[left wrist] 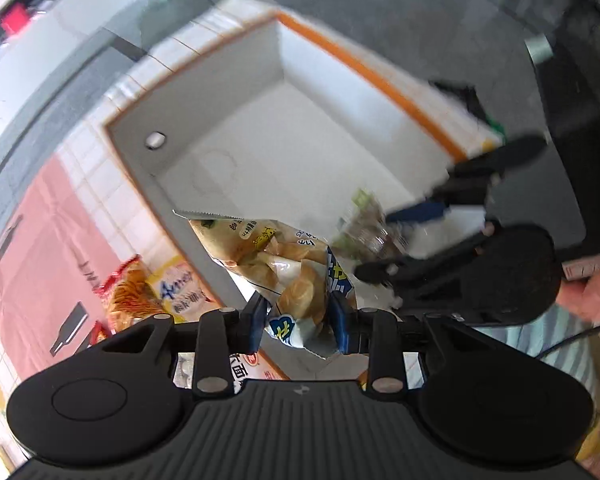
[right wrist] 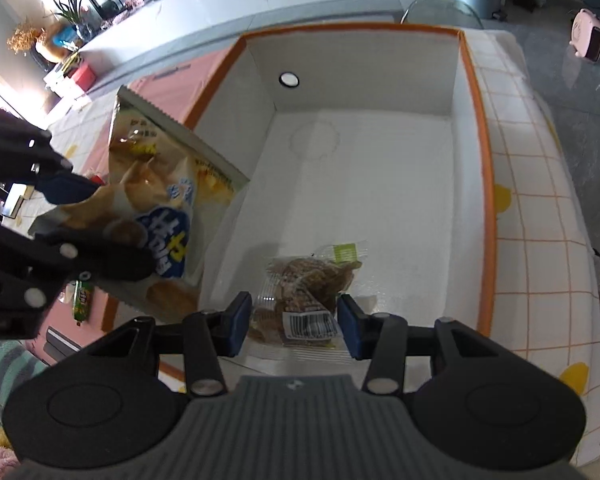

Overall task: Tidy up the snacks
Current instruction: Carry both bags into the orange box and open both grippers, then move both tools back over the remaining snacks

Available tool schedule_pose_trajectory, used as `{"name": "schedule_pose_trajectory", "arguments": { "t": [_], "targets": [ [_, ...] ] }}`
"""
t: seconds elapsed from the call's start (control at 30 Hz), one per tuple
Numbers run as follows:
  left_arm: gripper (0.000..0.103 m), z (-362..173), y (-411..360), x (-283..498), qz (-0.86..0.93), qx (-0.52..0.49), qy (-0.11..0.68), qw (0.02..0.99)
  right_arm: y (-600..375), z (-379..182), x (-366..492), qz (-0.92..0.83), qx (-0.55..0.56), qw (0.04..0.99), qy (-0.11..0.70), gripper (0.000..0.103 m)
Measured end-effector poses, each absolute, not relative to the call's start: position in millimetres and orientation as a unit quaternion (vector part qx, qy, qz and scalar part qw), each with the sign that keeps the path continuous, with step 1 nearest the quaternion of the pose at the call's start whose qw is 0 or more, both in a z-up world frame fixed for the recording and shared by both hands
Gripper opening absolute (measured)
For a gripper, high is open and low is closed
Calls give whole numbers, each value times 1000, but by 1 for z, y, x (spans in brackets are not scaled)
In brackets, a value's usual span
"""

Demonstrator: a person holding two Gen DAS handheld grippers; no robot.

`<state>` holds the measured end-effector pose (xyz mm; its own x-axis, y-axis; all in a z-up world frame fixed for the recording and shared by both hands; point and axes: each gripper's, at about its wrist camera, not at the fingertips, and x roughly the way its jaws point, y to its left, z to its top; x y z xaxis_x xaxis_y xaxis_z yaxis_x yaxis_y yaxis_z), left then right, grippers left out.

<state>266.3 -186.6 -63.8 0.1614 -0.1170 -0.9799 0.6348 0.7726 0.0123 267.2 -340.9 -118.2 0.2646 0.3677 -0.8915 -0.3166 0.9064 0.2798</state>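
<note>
Clear packet of brown dried snack (right wrist: 306, 292) lies on the floor of the white orange-rimmed bin (right wrist: 485, 152) at its near end, w/ the barcode end right between the pads of the right gripper (right wrist: 294, 322); jaws look spread wider than the packet, not pinching, so prob. just let go or about to. Chip bag (left wrist: 284, 276) is clamped at its lower end in the left gripper (left wrist: 298, 318), long axis running away from the jaws, top seal over the bin's near-left wall. Left is the loaded one, so next move is likely fwd and to its right, then lower in beside the packet.
</note>
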Motion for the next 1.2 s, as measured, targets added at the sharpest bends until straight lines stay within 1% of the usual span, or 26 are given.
{"name": "schedule_pose_trajectory", "arguments": {
  "t": [0.13,0.37,0.53,0.57,0.6,0.9,1.0,1.2],
  "targets": [
    [37,-84,-198,260,-268,273,593,708,-333,-131,274,225,8,778,586,45],
    [40,-98,-192,265,-263,281,609,694,-326,-149,283,224,-4,759,612,46],
    [51,-96,-189,264,-259,280,603,700,-324,-159,293,222,-4,747,626,46],
    [56,-94,-187,263,-259,279,600,704,-324,-160,294,219,-5,746,628,47],
    [59,-93,-185,262,-259,277,597,707,-323,-161,294,216,-4,745,631,47],
    [59,-56,-178,241,-267,256,573,731,-316,-145,285,201,-4,754,625,50],
    [59,-42,-173,232,-270,248,566,739,-313,-135,281,192,-9,760,620,52],
    [59,-13,-152,212,-259,224,543,767,-312,-100,267,175,-10,780,600,52]
  ]
}}
